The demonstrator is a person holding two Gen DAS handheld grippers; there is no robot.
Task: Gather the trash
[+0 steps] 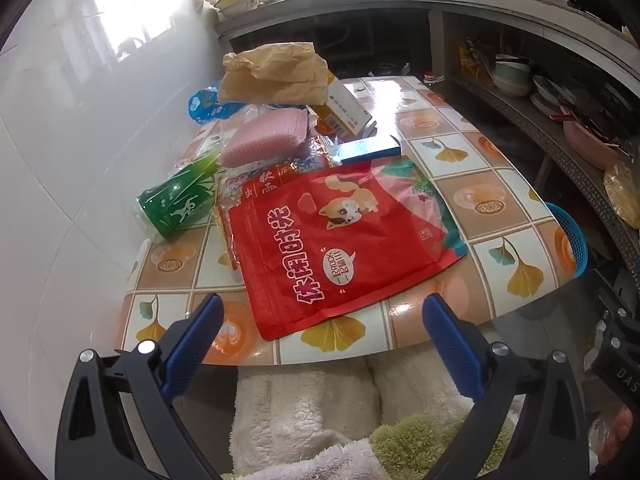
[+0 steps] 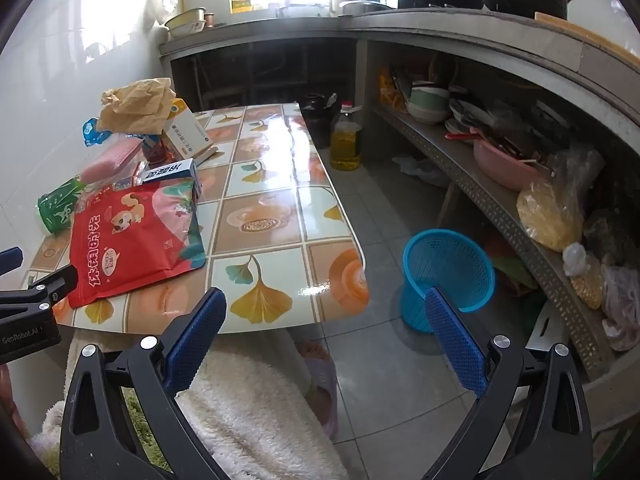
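A red snack bag [image 1: 340, 240] [image 2: 132, 236] lies flat on the tiled table [image 1: 492, 200] [image 2: 272, 208], nearest the front edge. Behind it sit a green wrapper [image 1: 180, 200] [image 2: 58, 206], a pink sponge pack [image 1: 268, 136], a blue box [image 1: 366, 150] [image 2: 172, 170], a white carton [image 1: 346, 110] [image 2: 186, 132] and a crumpled brown paper bag [image 1: 276, 72] [image 2: 136, 106]. My left gripper [image 1: 322, 312] hangs open just short of the red bag, holding nothing. My right gripper [image 2: 324, 308] is open over the table's front right corner, holding nothing. A blue mesh basket [image 2: 448, 276] [image 1: 570, 240] stands on the floor to the right.
A white tiled wall [image 1: 80, 160] runs along the table's left side. A shelf [image 2: 500, 200] with bowls and bags runs along the right under a counter. A bottle of oil [image 2: 345, 140] stands on the floor beyond the table. Fluffy white clothing [image 2: 248, 412] lies below the grippers.
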